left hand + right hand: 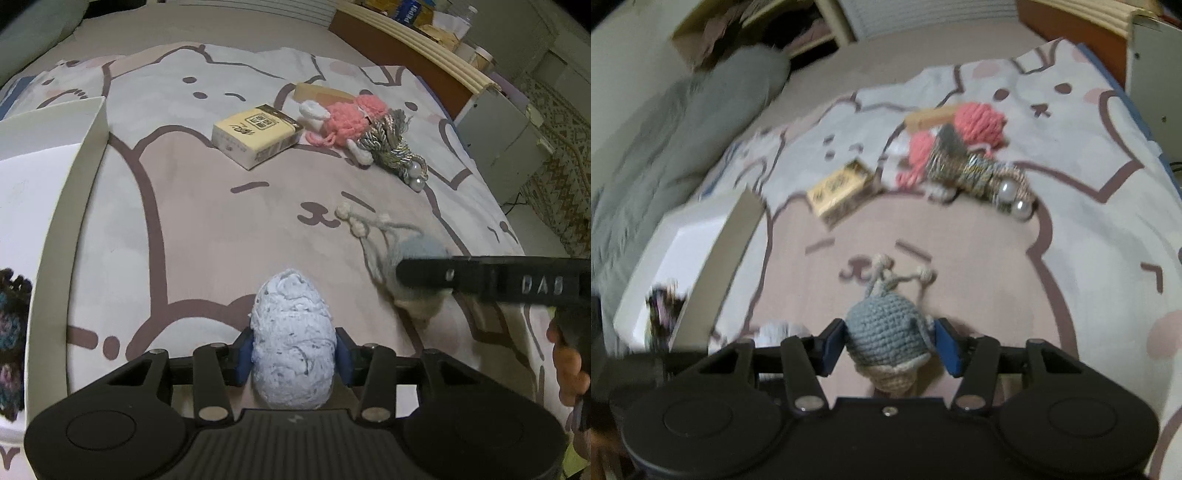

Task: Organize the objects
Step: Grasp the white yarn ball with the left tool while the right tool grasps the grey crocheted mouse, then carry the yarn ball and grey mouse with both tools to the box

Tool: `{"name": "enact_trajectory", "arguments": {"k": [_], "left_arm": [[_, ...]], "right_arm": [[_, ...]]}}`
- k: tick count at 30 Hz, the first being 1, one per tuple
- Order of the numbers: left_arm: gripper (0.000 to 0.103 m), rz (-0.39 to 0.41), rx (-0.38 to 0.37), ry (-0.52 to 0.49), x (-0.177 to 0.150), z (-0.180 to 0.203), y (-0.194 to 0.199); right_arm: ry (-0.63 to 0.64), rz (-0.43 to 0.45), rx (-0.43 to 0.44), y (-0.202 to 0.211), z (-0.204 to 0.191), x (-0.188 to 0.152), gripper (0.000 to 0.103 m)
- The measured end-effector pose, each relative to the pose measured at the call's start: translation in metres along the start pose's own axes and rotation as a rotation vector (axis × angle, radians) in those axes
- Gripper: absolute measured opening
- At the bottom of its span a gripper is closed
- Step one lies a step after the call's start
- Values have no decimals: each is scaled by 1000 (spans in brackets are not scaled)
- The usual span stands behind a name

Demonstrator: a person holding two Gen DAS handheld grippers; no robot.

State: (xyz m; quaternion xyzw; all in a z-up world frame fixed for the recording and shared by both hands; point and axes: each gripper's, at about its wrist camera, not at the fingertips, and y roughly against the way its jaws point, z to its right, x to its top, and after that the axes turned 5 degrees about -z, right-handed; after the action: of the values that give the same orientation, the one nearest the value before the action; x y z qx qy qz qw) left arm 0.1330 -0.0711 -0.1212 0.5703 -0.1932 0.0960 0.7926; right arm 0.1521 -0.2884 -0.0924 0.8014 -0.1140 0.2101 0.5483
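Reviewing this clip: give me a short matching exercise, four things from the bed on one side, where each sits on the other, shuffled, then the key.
Things:
1. pale blue yarn ball
2. grey-blue crochet toy
3. tissue pack
4. dark crochet piece

Places:
A. inside the white box
B. between the left tongs
C. lying on the blanket beside the pink yarn toy
D. between the right tongs

Pairs: 1-B, 2-D, 3-C, 4-A
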Motion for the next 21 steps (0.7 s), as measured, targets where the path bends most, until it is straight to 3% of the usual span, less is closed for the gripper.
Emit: {"name": "enact_trajectory", "arguments": {"k": [6, 15, 21], "left_arm": [[42, 37, -28, 4, 1, -2, 11], [42, 223, -36, -21, 22, -5, 68], [42, 305, -21, -5, 34, -17, 101]], "right_arm": [[-10, 14, -18, -2, -3, 1, 54], [-102, 237, -15, 52, -4, 12, 53], [-116, 330, -9, 74, -15, 16, 53]]}}
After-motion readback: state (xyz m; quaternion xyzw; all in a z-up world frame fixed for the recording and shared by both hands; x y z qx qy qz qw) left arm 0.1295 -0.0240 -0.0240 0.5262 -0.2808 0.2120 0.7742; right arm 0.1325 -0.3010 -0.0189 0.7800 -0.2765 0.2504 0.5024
